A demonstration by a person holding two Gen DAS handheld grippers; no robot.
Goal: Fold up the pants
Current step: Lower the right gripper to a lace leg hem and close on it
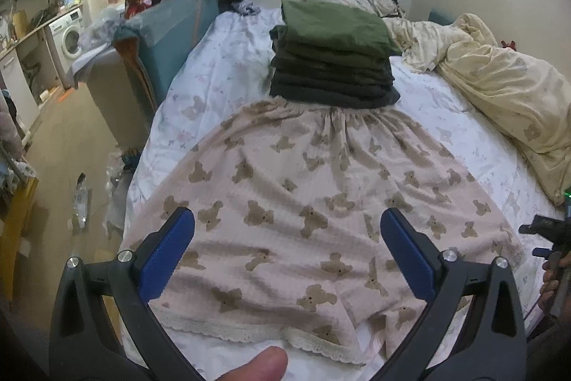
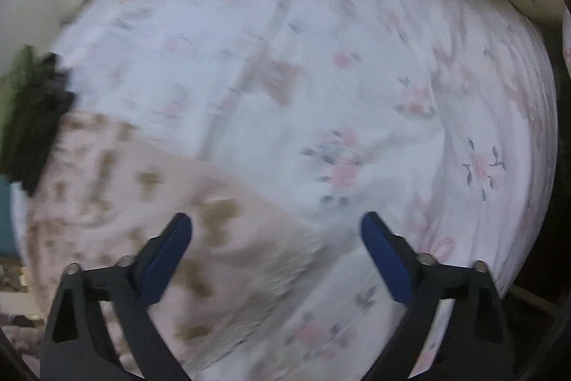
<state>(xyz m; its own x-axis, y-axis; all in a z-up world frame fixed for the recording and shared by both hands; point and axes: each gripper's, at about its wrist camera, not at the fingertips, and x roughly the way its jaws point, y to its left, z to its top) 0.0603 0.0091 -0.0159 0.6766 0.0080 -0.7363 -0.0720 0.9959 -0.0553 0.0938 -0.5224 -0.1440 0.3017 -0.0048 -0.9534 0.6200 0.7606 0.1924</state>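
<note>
Pink pajama shorts with brown teddy bears [image 1: 307,213] lie spread flat on the bed, waistband far, lace hems near. My left gripper [image 1: 287,220] is open and empty, held above the near half of the shorts. In the blurred right wrist view the shorts [image 2: 142,202] fill the lower left, and my right gripper [image 2: 276,225] is open and empty above their right hem corner. The right gripper also shows at the right edge of the left wrist view [image 1: 546,238].
A stack of folded dark green and grey clothes [image 1: 332,56] sits just beyond the waistband. A cream quilt [image 1: 499,84] lies bunched at the right. The floral bedsheet [image 2: 357,95] covers the bed. The bed's left edge drops to a cluttered floor [image 1: 71,166].
</note>
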